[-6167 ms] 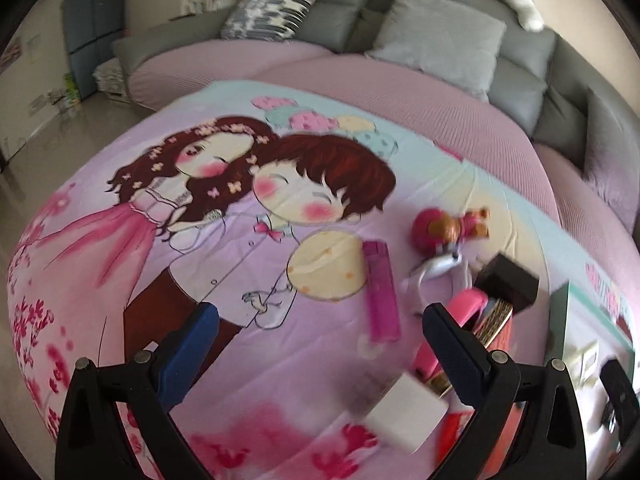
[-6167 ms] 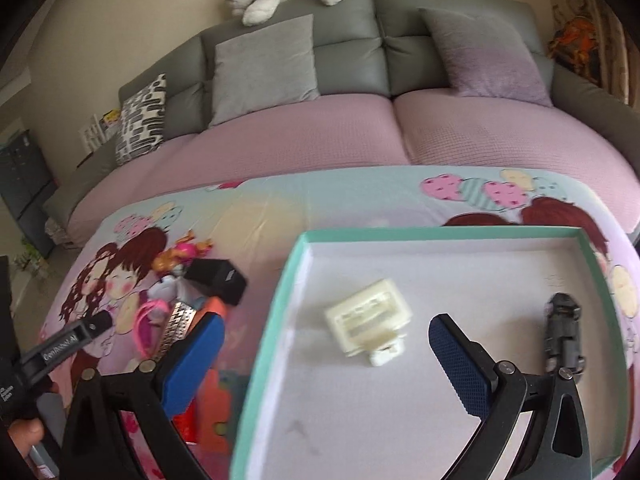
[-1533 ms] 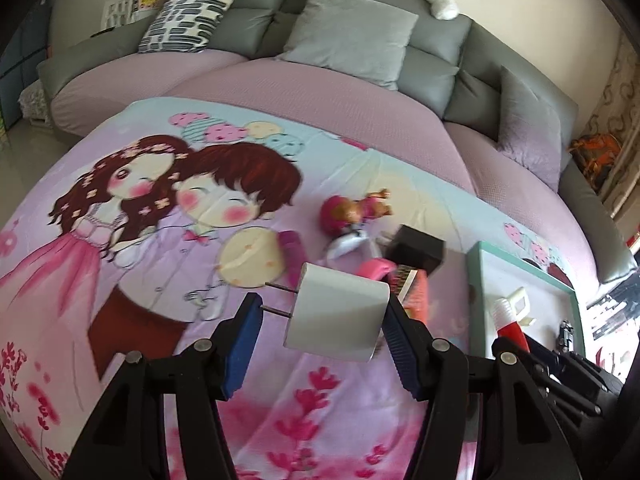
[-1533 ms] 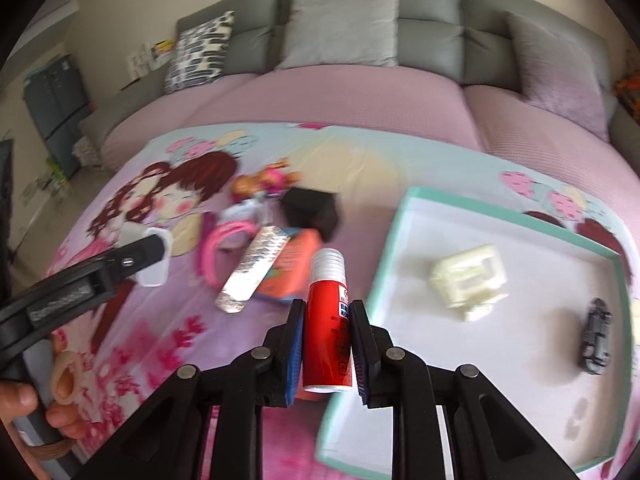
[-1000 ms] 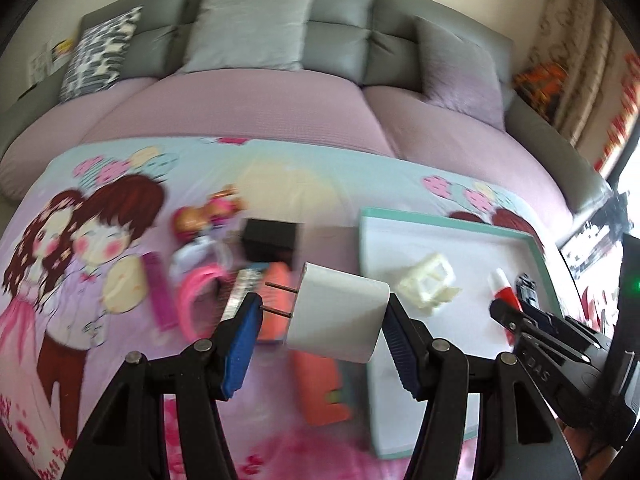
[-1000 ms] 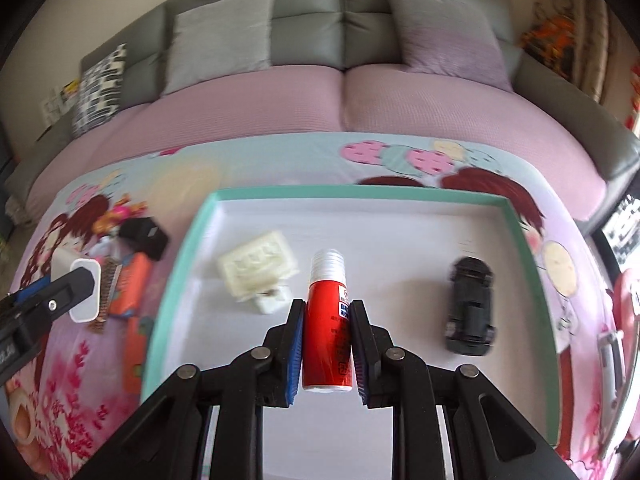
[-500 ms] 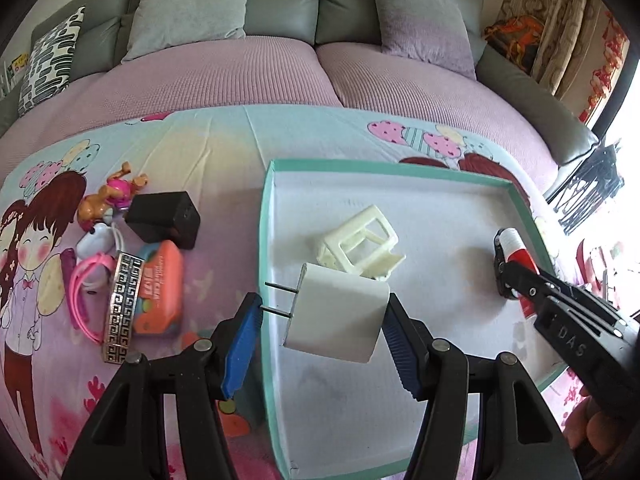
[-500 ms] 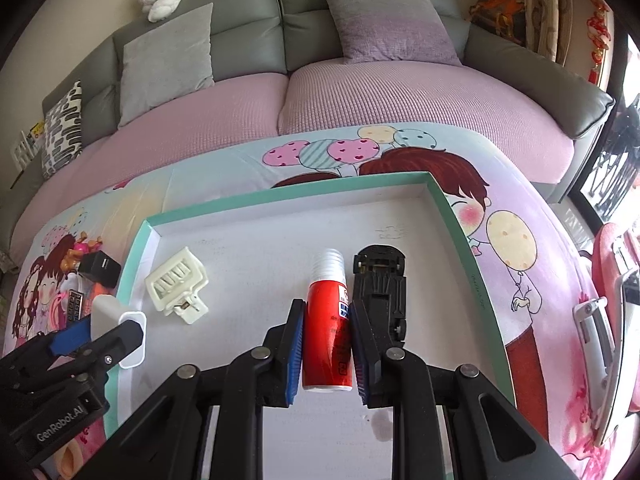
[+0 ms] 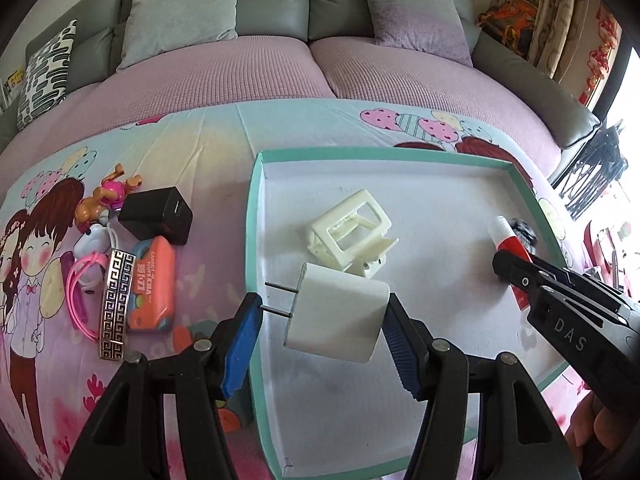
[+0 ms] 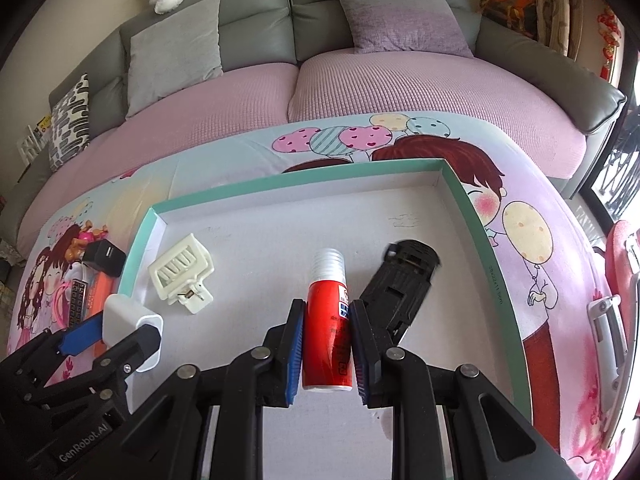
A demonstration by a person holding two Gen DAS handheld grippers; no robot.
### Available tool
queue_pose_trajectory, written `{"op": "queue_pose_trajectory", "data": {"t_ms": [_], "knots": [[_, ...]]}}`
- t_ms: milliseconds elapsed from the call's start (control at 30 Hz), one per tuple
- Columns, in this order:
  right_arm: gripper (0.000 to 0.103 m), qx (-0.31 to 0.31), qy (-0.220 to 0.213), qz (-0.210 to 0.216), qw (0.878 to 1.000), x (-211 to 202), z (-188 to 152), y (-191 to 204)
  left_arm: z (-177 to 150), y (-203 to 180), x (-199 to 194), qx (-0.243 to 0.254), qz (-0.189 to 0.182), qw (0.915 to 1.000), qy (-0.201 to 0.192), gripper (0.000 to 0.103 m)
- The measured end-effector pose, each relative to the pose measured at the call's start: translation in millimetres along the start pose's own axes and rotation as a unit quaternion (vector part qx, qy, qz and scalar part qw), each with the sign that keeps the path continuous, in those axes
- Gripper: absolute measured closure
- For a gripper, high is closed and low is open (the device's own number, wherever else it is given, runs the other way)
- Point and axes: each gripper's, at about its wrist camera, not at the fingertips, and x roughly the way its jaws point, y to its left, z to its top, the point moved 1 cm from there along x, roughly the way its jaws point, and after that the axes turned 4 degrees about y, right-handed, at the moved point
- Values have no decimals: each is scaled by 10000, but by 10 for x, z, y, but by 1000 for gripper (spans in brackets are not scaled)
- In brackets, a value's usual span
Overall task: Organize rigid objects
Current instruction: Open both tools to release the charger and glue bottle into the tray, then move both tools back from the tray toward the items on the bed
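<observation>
My left gripper (image 9: pixel 320 324) is shut on a white plug adapter (image 9: pixel 338 316), prongs pointing left, above the left part of the teal-rimmed white tray (image 9: pixel 253 216). My right gripper (image 10: pixel 326 330) is shut on a red bottle with a white cap (image 10: pixel 328 308), over the tray's middle (image 10: pixel 460 188). In the tray lie a cream hair clip (image 9: pixel 350 234) (image 10: pixel 182 272) and a black toy car (image 10: pixel 402 288), which sits just right of the bottle. The left gripper and its adapter (image 10: pixel 128 318) show at the lower left of the right wrist view.
Left of the tray, on the cartoon-print sheet, lie a black charger cube (image 9: pixel 158 220), an orange box (image 9: pixel 154 284), a patterned silver bar (image 9: pixel 116 304), a pink headband (image 9: pixel 80 292) and a small doll (image 9: pixel 108 196). A grey sofa with cushions (image 10: pixel 400 8) stands behind.
Both grippers have swung right from the loose items to above the tray and sunk a little toward it. Each kept its grip. The black car now lies tilted beside the bottle.
</observation>
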Motion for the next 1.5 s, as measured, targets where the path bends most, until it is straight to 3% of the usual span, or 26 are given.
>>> {"op": "queue_pose_trajectory", "data": {"t_ms": [267,400,767,1033,1100,1167,1200,1333,1500], "knots": [[79,-63,25,-45,10000,18,1,32,1,15,36,-33,20,10000,65,41],[79,-118,-30,-167,9998,-19,11,55,17,21,-15,-71,3,10000,-14,39],[79,36,-467,-8,9989,-261,67,40,76,151,-271,-290,110,9987,-414,36],[79,-184,-249,-300,9991,-151,46,99,92,393,-345,-727,387,9948,-598,36],[74,-259,-215,-423,9985,-122,40,110,89,450,-334,-837,456,9936,-600,31],[52,-306,-203,-546,9978,-106,36,115,86,501,-334,-942,533,9921,-629,18],[48,-303,-212,-560,9977,-106,33,114,79,543,-341,-1000,619,9910,-645,14],[43,-298,-233,-540,9978,-115,40,116,66,639,-321,-1131,917,9874,-619,12],[34,-290,-243,-605,9975,-108,42,117,37,747,-322,-1355,1032,9833,-647,9]]}}
